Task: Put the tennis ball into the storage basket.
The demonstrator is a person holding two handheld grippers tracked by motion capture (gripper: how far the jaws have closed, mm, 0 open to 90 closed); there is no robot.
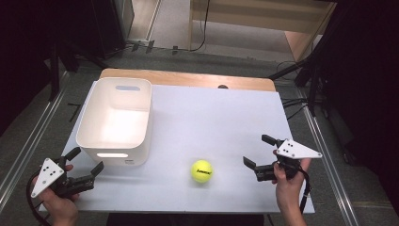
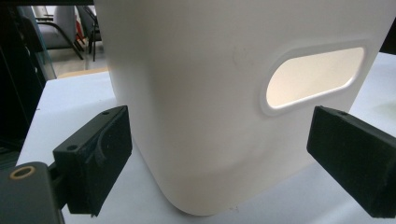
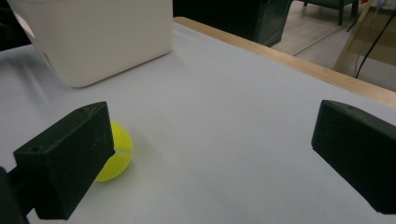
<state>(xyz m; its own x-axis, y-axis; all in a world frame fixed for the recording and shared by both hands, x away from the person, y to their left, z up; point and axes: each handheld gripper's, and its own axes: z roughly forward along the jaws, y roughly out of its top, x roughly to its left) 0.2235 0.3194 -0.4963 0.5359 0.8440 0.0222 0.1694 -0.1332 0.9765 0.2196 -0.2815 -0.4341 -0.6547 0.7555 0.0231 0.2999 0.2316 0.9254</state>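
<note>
A yellow tennis ball [image 1: 202,171] rests on the white table top [image 1: 211,122] near its front edge. It shows partly behind one jaw as the ball [image 3: 116,154] in the right gripper view. A white plastic bin [image 1: 116,120] with slot handles stands at the left. My left gripper [image 1: 84,160] is open at the bin's near left corner, with the bin wall [image 2: 205,93] close in front of its jaws. My right gripper [image 1: 259,150] is open to the right of the ball, with nothing between its jaws.
The wooden table edge [image 1: 188,77] runs along the back. Dark stands and cables [image 1: 301,101] sit on the floor at the right. Metal rails [image 1: 28,141] flank the table on the left.
</note>
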